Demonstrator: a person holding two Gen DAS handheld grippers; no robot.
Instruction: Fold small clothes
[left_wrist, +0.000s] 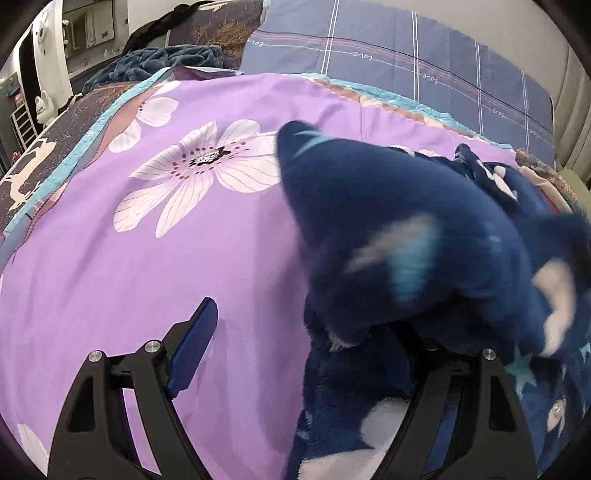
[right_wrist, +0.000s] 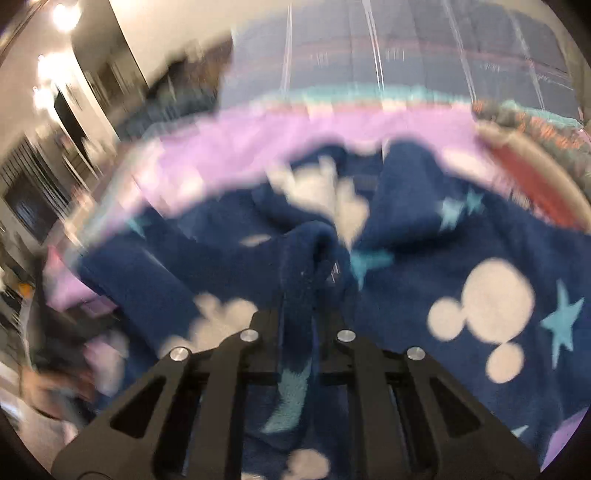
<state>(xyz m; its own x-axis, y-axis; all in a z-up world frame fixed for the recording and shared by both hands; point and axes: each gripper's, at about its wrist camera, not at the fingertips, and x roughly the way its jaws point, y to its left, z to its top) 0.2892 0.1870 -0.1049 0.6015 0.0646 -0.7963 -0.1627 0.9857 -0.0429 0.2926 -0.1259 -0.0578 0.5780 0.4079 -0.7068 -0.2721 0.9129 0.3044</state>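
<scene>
A navy fleece garment (left_wrist: 406, 206) with white mouse-head shapes and pale blue stars lies crumpled on a purple flowered bed sheet (left_wrist: 129, 258). In the left wrist view my left gripper (left_wrist: 306, 317) stands open over the sheet. Its left finger's blue pad (left_wrist: 192, 350) is bare. A raised fold of the fleece is draped over the right finger and hides it. In the blurred right wrist view the garment (right_wrist: 443, 258) fills the foreground. My right gripper (right_wrist: 299, 295) is shut on a bunched ridge of this fleece, which runs up between its fingers.
A blue plaid pillow (left_wrist: 406, 55) lies along the far edge of the bed. A dark blue blanket heap (left_wrist: 159, 62) sits at the back left. The quilt's teal border (left_wrist: 92, 125) marks the bed's left edge, with room furniture beyond it.
</scene>
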